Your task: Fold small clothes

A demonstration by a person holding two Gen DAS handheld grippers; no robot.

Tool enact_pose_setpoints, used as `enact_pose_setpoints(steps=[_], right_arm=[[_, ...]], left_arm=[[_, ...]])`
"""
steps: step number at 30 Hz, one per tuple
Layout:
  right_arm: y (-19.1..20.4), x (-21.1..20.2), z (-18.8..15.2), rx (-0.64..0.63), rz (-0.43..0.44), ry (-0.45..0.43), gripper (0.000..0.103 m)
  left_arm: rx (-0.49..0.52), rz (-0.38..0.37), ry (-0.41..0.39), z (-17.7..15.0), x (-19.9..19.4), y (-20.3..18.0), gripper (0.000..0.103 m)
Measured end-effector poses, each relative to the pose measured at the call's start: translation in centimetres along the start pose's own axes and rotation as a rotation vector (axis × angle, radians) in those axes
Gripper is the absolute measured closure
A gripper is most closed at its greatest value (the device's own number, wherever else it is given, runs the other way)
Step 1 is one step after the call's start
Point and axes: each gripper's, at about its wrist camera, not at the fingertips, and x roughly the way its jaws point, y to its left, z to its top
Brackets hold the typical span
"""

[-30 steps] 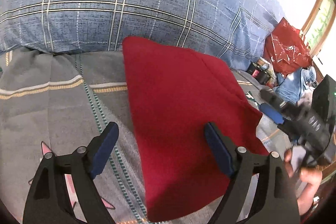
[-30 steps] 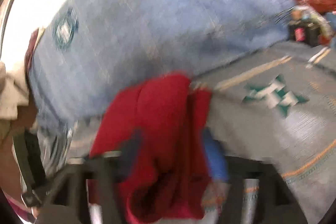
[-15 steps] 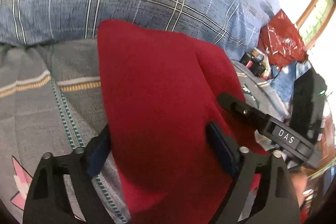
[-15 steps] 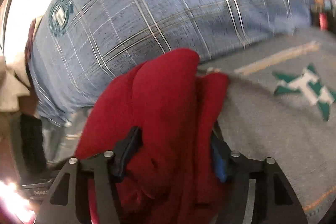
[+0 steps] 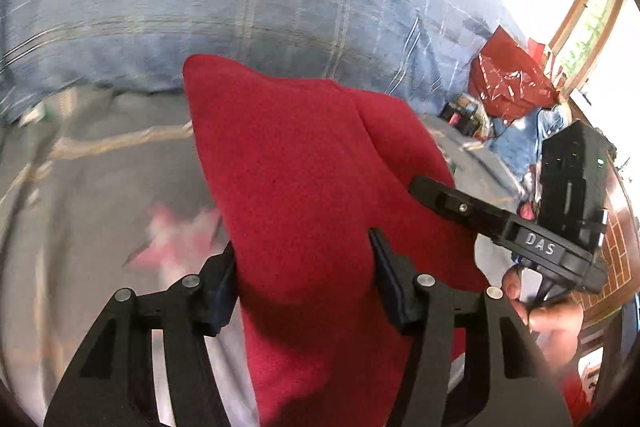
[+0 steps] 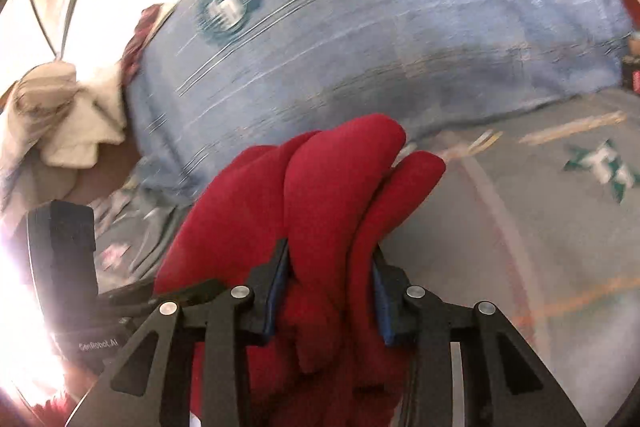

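A red cloth (image 5: 300, 167), folded over on itself, is raised above the grey bedspread (image 5: 80, 187). My left gripper (image 5: 304, 267) has the cloth's near end filling the gap between its jaws, which are closing, and both pads touch the fabric. In the right wrist view the same red cloth (image 6: 328, 179) is bunched into thick folds. My right gripper (image 6: 330, 267) pinches those folds as its jaws close. The right gripper's black body (image 5: 520, 243) shows at the cloth's right side, held by a hand (image 5: 556, 323).
A large blue plaid pillow (image 5: 240, 7) lies right behind the cloth. A red plastic bag (image 5: 508, 87) and small clutter sit at the far right by a window. A beige rag (image 6: 60, 115) lies at the pillow's left end.
Both grippers have narrowed onto the red cloth. The cloth went from lying flat to being gathered and lifted. Both views are blurred by movement across the bed.
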Motion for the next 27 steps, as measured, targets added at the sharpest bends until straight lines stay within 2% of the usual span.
enact_pose_setpoints(steps=[2,5,7,9,11,13,15,19,20,21,24,26,27], right_arm=[[0.8,0.7,-2.1,0.009,-0.016,0.052,0.055],[0.9,1.9,-4.7,0.021,-0.163,0.117,0.053],[1.8,0.9,-5.4,-0.001,-0.183,0.102,0.052],[4.0,-0.7,-5.5,-0.083,-0.211,0.07,0.053],[6.4,-1.6,-5.7,-0.191,-0.236,0.046,0.056],[8.5,-1.7,-6.2,-0.258,-0.221,0.036,0.063],[8.9,-0.8,-6.7,-0.283,-0.221,0.058,0.066],[6.4,3.1,-8.8,-0.244,-0.311,0.173,0.062],[5.9,3.0,-9.1,-0.227,-0.298,0.143,0.061],[5.9,2.6,-9.1,-0.215,-0.287,0.134,0.058],[6.2,1.3,-8.5,-0.197,-0.275,0.12,0.059],[6.8,0.0,-8.3,-0.197,-0.282,0.081,0.053],[7.1,-0.6,-8.4,-0.197,-0.284,0.059,0.045]], left_arm=[[0.007,0.051,0.022,-2.5,-0.4,0.6,0.043],[0.02,0.147,0.073,-5.1,1.4,1.5,0.039],[0.006,0.147,0.028,-5.7,1.0,2.1,0.035],[0.0,0.155,0.0,-5.6,0.3,2.2,0.034],[0.0,0.173,-0.032,-5.1,-0.4,2.2,0.034],[0.005,0.217,-0.076,-4.7,-1.0,2.2,0.032],[0.01,0.25,-0.096,-4.8,-1.4,2.4,0.029],[0.016,0.295,-0.12,-5.5,-2.0,2.9,0.026],[0.02,0.313,-0.136,-5.6,-2.2,2.8,0.026],[0.025,0.322,-0.147,-5.9,-2.6,3.0,0.026],[0.039,0.361,-0.176,-6.1,-3.1,2.7,0.026],[0.045,0.369,-0.194,-6.4,-3.5,2.6,0.026],[0.051,0.376,-0.205,-6.5,-3.8,2.5,0.026]])
